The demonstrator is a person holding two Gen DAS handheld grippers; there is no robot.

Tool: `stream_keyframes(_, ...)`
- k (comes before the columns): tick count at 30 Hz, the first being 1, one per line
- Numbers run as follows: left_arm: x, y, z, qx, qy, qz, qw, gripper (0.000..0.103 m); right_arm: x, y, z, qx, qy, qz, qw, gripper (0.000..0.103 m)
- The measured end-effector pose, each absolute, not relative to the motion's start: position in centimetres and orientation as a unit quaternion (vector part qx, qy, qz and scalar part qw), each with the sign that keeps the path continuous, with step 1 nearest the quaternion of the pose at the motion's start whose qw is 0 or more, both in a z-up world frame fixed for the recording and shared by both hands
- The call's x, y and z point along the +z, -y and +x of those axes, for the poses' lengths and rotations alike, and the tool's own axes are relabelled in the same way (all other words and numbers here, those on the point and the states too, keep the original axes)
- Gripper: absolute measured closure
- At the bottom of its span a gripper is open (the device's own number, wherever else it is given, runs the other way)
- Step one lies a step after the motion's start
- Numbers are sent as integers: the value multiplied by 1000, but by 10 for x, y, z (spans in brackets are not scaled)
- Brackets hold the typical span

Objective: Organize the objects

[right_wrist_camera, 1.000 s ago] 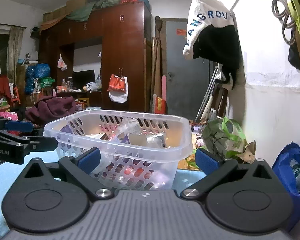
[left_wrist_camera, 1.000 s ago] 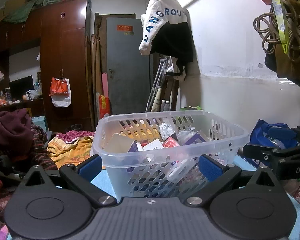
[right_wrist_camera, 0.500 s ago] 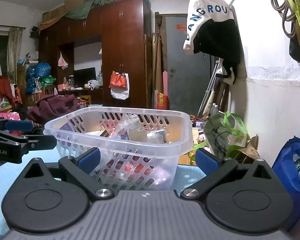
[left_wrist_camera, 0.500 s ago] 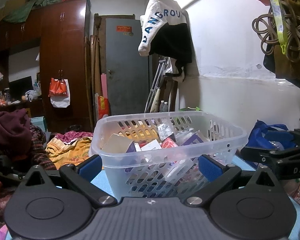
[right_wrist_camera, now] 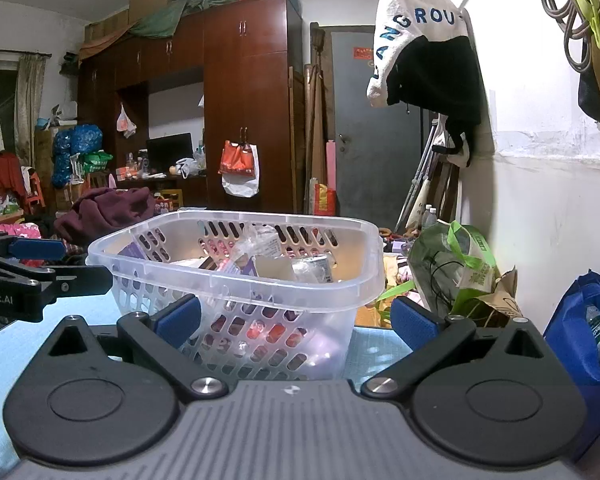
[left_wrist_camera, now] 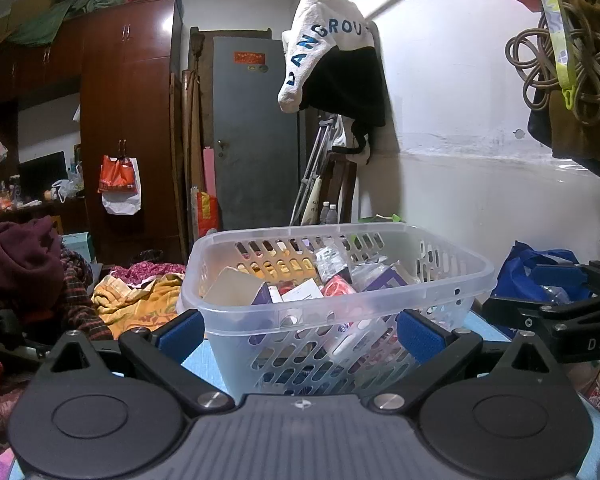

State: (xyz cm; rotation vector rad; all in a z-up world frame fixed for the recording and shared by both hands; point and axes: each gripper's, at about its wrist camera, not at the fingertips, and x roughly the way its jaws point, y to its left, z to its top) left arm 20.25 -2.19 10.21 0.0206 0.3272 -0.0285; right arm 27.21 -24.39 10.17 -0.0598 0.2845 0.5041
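Note:
A clear plastic basket with slotted walls stands on a light blue table top, filled with several small boxes and packets. My left gripper is open, its blue-padded fingers set apart in front of the basket's near wall, holding nothing. The right wrist view shows the same basket from the other side. My right gripper is open too, fingers wide before the basket and nothing between them. Each gripper shows at the edge of the other's view: the right gripper and the left gripper.
A blue bag with a water bottle sits at the right by the white wall. A green bag lies behind the table. Piled clothes lie at the left. A dark wardrobe and grey door stand at the back.
Both views have shifted slightly, with the basket a little lower and nearer in frame. Both grippers stay open and the basket has not moved on the table.

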Motion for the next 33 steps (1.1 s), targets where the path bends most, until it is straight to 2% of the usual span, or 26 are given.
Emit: stream_keyframes(33,101,24,203,-15,-165,9,986,0,97,247,274,251,-143,-34,957,0)
